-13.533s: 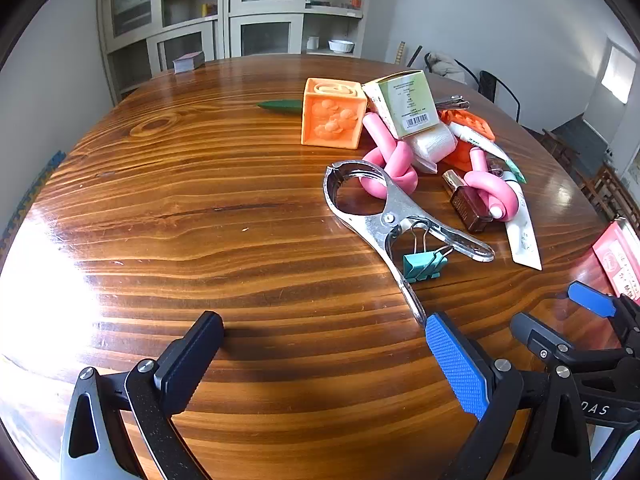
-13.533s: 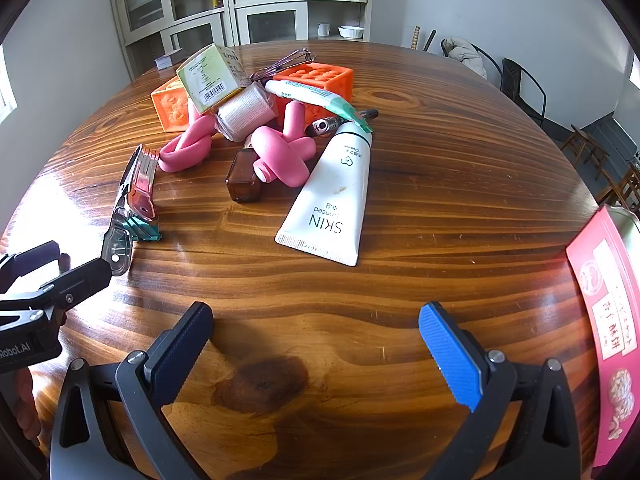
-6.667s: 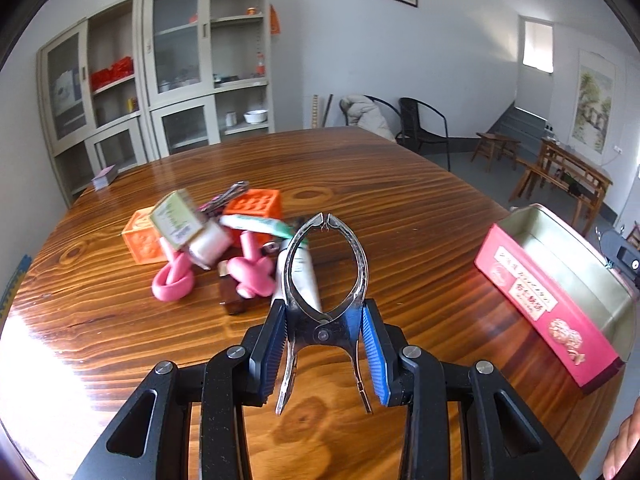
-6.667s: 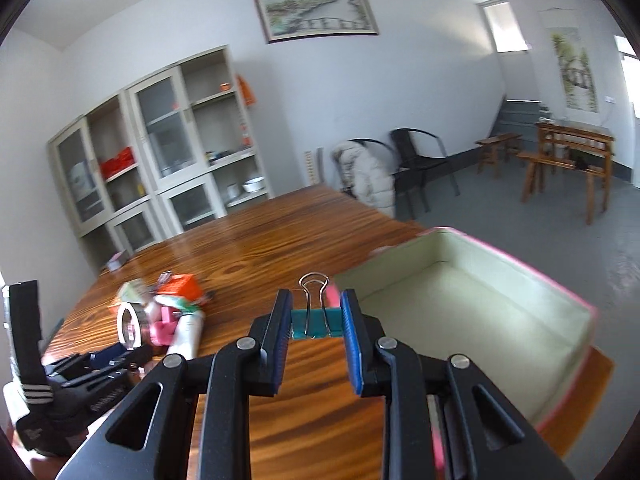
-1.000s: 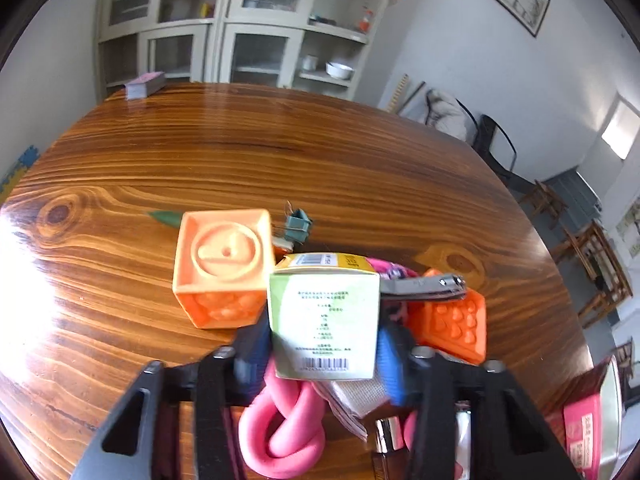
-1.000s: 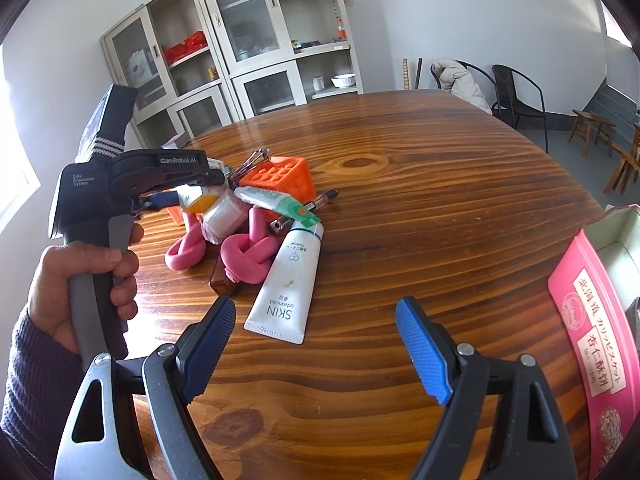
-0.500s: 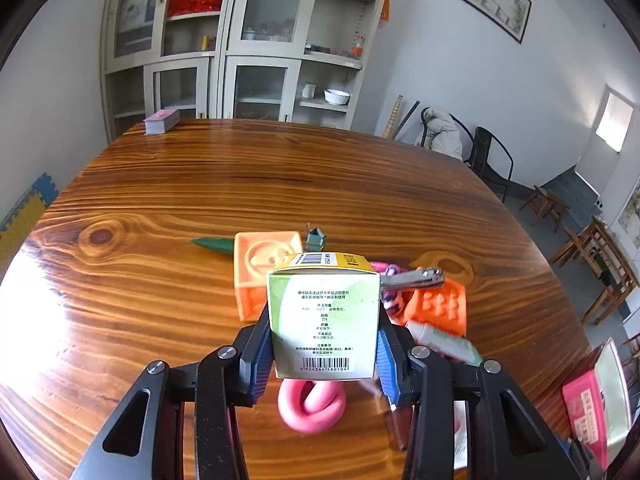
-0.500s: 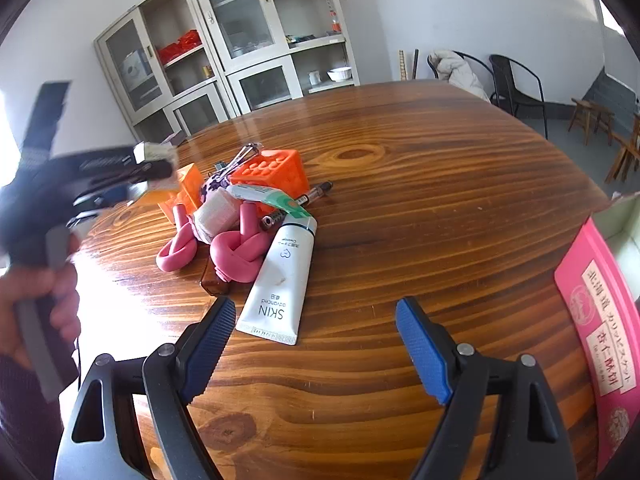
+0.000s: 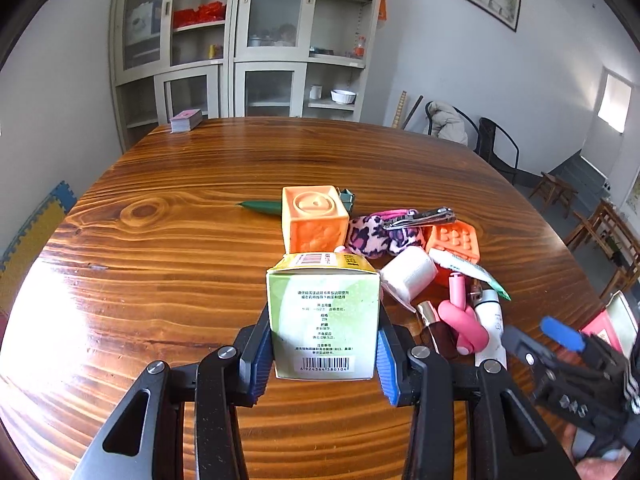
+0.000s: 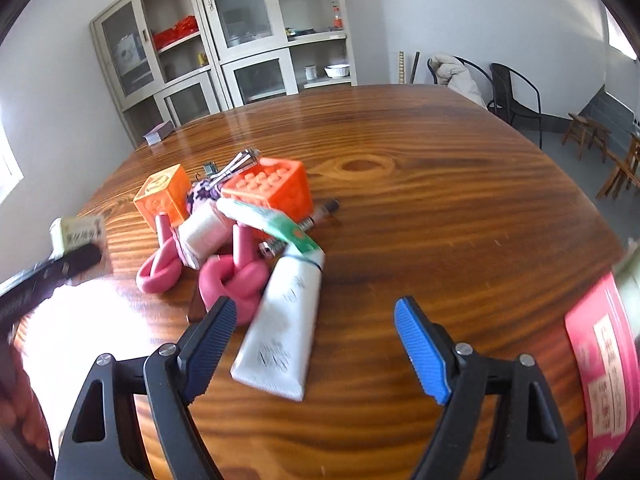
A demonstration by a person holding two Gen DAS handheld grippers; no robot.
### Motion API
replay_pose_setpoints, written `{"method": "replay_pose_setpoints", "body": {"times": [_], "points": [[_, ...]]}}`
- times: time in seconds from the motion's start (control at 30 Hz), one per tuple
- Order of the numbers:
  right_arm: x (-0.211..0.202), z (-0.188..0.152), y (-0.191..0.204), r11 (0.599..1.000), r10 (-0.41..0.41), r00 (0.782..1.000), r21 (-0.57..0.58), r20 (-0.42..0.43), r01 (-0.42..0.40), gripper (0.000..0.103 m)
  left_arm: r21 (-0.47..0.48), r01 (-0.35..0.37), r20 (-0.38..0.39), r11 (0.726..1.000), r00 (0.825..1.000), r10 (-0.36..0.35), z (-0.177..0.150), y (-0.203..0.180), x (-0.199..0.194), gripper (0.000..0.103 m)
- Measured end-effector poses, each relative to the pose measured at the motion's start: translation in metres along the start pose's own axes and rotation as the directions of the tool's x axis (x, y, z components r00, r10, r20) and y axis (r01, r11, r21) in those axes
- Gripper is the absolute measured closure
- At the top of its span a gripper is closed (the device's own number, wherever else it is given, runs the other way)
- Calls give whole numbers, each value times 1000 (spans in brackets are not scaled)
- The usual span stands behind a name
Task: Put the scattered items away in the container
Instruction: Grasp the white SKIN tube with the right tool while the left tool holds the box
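We see the round wooden table (image 9: 168,264), with the pink-sided container (image 10: 600,364) at its right edge, well apart from the heap. Our left gripper (image 9: 322,354) is clamped on the green carton (image 9: 323,320), lifted clear of the tabletop. Our right gripper (image 10: 314,344) stands wide apart, its jaws closing on nothing, above the blurred white tube (image 10: 286,332), perhaps skin cream. Beside it lie pink knotted toys (image 10: 228,276).
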State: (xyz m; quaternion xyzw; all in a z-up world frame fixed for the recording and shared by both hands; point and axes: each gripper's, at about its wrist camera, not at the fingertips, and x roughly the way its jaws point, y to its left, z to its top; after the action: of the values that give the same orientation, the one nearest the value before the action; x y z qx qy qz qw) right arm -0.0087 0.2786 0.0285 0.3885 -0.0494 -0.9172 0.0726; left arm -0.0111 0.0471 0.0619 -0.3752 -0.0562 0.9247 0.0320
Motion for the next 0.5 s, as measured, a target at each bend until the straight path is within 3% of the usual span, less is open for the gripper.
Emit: {"method": "replay_pose_setpoints", "body": {"times": [0.27, 0.33, 0.5], "points": [[27, 9, 9, 997, -66, 998, -26, -20, 66, 36, -12, 0, -16, 1000, 1000, -1, -3, 7, 2, 58], [28, 8, 9, 996, -81, 996, -48, -25, 80, 51, -12, -1, -13, 1000, 1000, 0, -3, 7, 2, 58], [35, 0, -2, 996, -80, 993, -32, -83, 77, 57, -4, 12, -30, 1000, 999, -12, -6, 3, 5, 58]]}}
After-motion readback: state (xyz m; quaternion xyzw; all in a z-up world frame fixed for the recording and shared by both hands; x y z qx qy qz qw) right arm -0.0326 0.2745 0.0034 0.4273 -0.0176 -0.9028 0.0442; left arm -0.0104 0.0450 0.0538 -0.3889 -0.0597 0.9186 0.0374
